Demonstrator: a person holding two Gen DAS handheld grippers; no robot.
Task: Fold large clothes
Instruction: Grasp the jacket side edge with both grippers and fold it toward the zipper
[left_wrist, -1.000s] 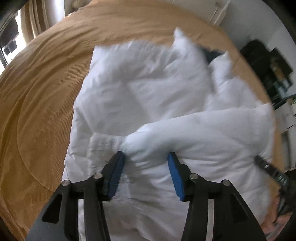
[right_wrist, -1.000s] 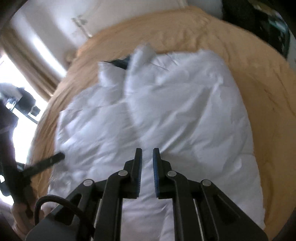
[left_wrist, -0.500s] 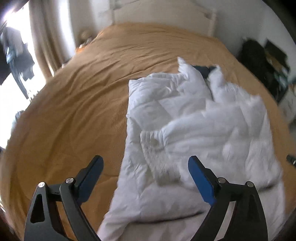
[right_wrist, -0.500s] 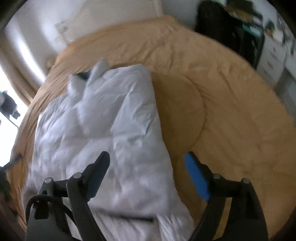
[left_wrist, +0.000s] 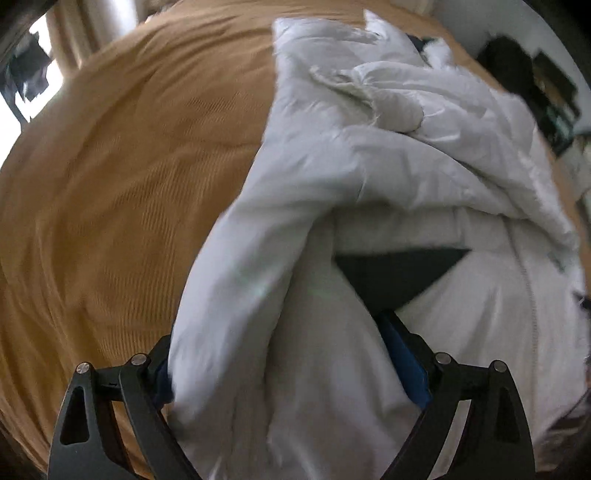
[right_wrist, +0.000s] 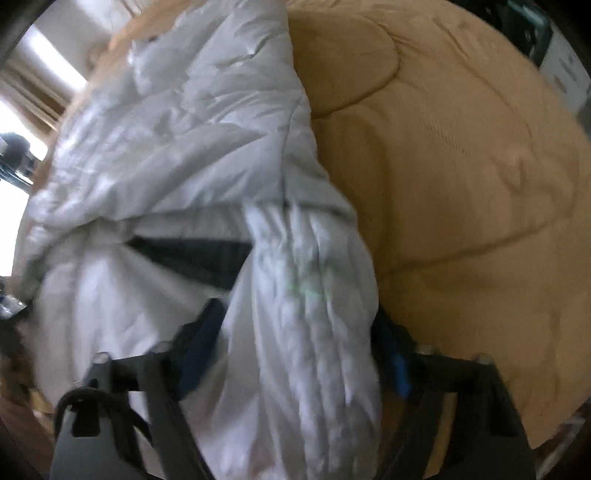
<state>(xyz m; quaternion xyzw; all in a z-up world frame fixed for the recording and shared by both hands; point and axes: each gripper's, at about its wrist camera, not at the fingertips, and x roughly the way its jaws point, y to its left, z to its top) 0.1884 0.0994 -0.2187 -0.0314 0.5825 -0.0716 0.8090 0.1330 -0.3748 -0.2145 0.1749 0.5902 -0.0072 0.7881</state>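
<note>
One white padded coat (left_wrist: 388, 155) lies on the bed's one tan cover (left_wrist: 122, 177). Two tools work its near hem: the left hand-held gripper (left_wrist: 295, 369) stands wide, its jaws just easing closer, and the right hand-held gripper (right_wrist: 295, 354) has been closing; each has a fold between its pads, grip unclear

A bed (left_wrist: 122, 177) covered by a tan ribbed bedspread (right_wrist: 461, 155) carries 1 white padded jacket (left_wrist: 362, 155), lying crumpled directly on it.
</note>
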